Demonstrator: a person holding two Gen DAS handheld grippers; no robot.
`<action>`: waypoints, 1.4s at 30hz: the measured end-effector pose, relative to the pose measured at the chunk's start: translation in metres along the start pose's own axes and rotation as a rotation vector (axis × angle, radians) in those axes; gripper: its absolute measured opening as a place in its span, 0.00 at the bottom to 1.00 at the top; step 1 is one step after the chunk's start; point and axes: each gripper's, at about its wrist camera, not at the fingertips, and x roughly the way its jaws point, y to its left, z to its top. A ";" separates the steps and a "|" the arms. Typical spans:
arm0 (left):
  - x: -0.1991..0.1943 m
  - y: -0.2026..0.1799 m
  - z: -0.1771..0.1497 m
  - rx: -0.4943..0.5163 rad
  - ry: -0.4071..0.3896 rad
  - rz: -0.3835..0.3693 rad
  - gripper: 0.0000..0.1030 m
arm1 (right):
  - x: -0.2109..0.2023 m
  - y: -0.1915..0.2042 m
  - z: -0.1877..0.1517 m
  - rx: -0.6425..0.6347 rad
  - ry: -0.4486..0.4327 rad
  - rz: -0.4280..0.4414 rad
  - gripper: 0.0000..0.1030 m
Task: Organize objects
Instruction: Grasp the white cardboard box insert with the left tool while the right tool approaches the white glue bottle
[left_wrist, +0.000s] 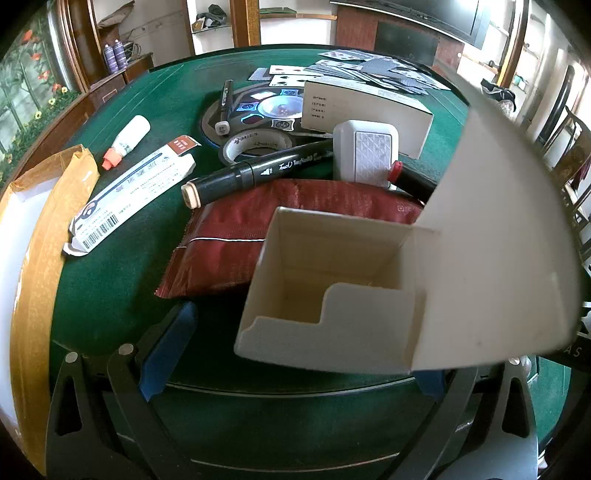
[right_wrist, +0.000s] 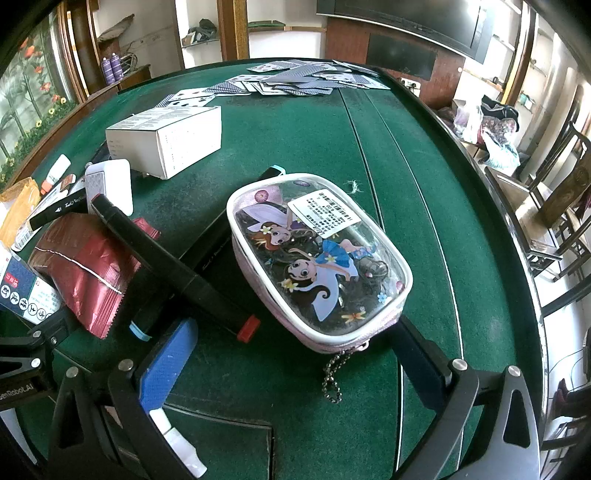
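In the left wrist view my left gripper (left_wrist: 295, 354) has wide jaws with an open white carton (left_wrist: 332, 291) between the pads; its lid flap (left_wrist: 509, 240) stands up on the right. Whether the pads press it I cannot tell. Behind it lie a red foil packet (left_wrist: 229, 236), a black marker (left_wrist: 255, 173) and a white card case (left_wrist: 365, 151). In the right wrist view my right gripper (right_wrist: 295, 354) is open around the near end of a cartoon pencil pouch (right_wrist: 314, 254). A red-capped black marker (right_wrist: 173, 266) lies to its left.
Green felt table (right_wrist: 369, 166). Scattered playing cards (right_wrist: 295, 79) at the far edge, a white box (right_wrist: 166, 138), a tape roll (left_wrist: 258, 144), a glue bottle (left_wrist: 127, 142), a long printed carton (left_wrist: 129, 195), a brown envelope (left_wrist: 40, 258) at the left. Chairs beyond the right edge.
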 end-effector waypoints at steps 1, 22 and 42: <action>0.000 0.000 0.000 0.001 0.000 0.000 1.00 | 0.000 0.000 0.000 0.000 0.000 0.000 1.00; -0.064 0.027 -0.027 -0.064 0.145 -0.081 1.00 | -0.062 -0.019 -0.020 -0.063 -0.043 0.162 1.00; -0.047 0.012 0.003 -0.057 0.034 0.018 0.88 | -0.081 -0.007 -0.034 -0.160 -0.055 0.265 0.99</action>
